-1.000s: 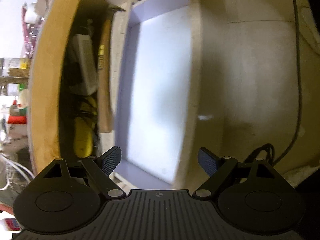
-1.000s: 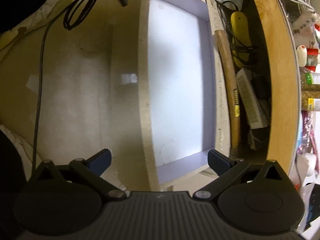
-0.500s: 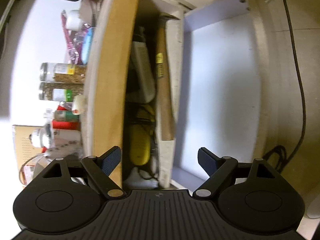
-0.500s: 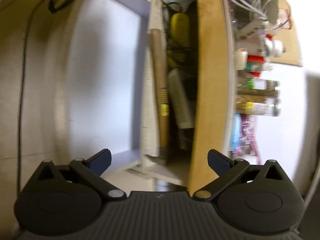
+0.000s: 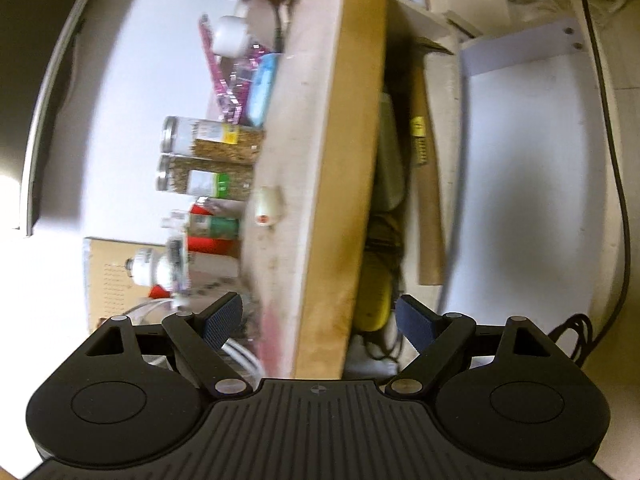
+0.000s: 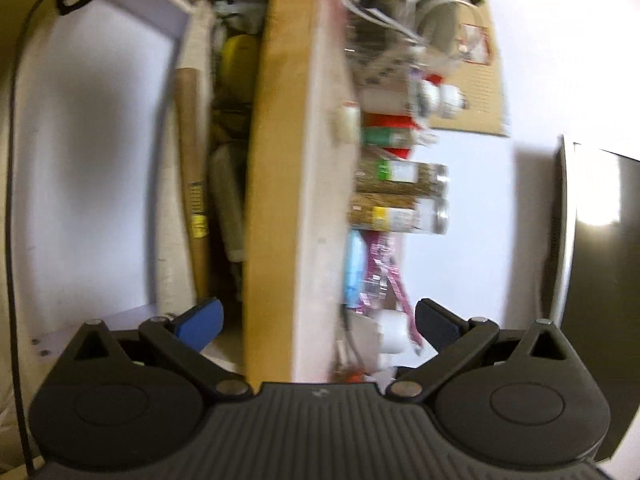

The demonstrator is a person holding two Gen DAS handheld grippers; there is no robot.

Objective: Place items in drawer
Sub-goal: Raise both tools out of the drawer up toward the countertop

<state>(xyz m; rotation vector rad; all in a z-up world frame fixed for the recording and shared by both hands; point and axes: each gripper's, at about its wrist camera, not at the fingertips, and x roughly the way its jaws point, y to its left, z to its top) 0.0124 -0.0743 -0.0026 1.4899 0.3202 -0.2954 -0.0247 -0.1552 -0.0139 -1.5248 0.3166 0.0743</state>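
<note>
1. The left gripper (image 5: pixel 318 316) is seen with its blue-padded fingers spread wide and nothing between them; it is held over the front edge of the light wooden desktop (image 5: pixel 340 160).
2. The right gripper (image 6: pixel 318 320) is likewise seen spread apart and empty, pointed at the same desktop (image 6: pixel 280 200) from the opposite end.
3. The white pulled-out drawer (image 5: pixel 532 200) is seen below the desktop edge, its flat floor bare and ready to receive things.
4. Between drawer and desktop a cluttered shelf is glimpsed, where a wooden-handled hammer (image 5: pixel 426 184) and a yellow oblong tool (image 5: pixel 374 300) are lying.
5. The likely items are ranged along the back of the desktop: two clear cylindrical jars with metal lids and grainy brown contents (image 5: pixel 208 160), a green-labelled bottle (image 5: pixel 216 226), a small cream-coloured tube with a red mark (image 5: pixel 268 206), a flat light-blue packet (image 5: pixel 262 90) and a white round-capped container (image 5: pixel 230 38).
6. Which one is to be taken first cannot be told; both views are blurred by motion.
7. The jars are judged stiff, smooth and fairly heavy when filled; if glass, breakable. A hold across the mid-body, below the lid, is advised, with the pads squarely on opposite sides so that nothing rolls out.
8. The cream tube is judged light and rigid, easily knocked over; it is best pinched across its width.
9. The blue packet is judged soft and yielding, so an edge pinch could be expected to sag.
</note>
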